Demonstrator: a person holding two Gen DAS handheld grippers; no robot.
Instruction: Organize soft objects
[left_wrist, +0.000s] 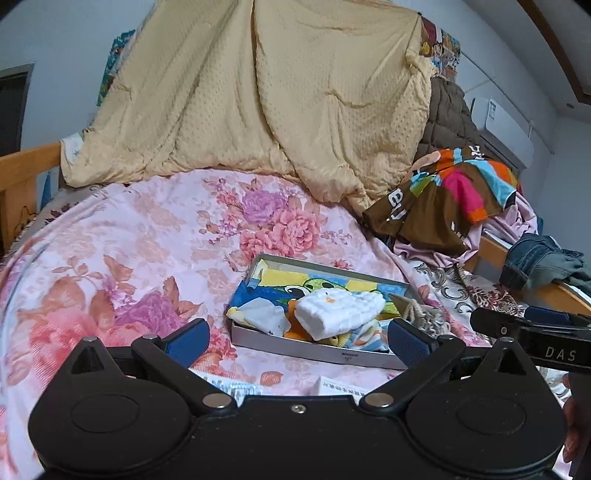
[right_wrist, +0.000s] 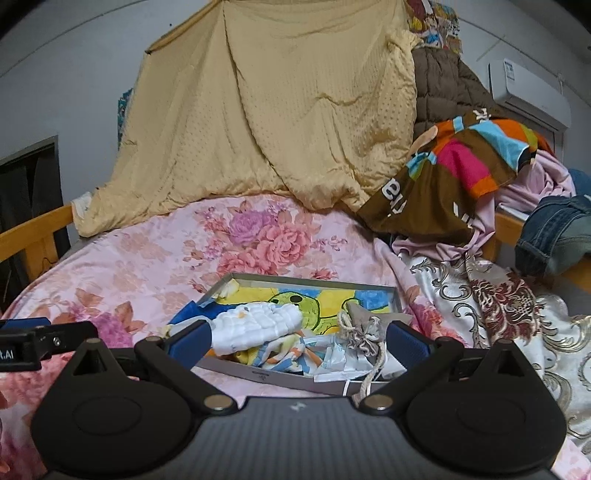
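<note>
A shallow grey box (left_wrist: 295, 350) of soft things sat on the flowered bedspread (left_wrist: 122, 236), with both grippers held open and empty just short of it.

The box held a bright cartoon cloth (right_wrist: 295, 301) in yellow, blue and green, a folded white quilted cloth (left_wrist: 338, 308) on top of it, and a grey drawstring pouch (right_wrist: 364, 332) at the right end whose cord hung over the near wall. The left gripper (left_wrist: 297, 338) and right gripper (right_wrist: 297, 339) each had their blue-padded fingers spread wide, gripping nothing. Smaller cloths under the white one were crumpled together and hard to tell apart. The near edge of the box was partly hidden behind the gripper bodies. A tan quilt (left_wrist: 258, 92) rose at the far end of the bed, and clothes (right_wrist: 461, 166) were piled at far right.
</note>
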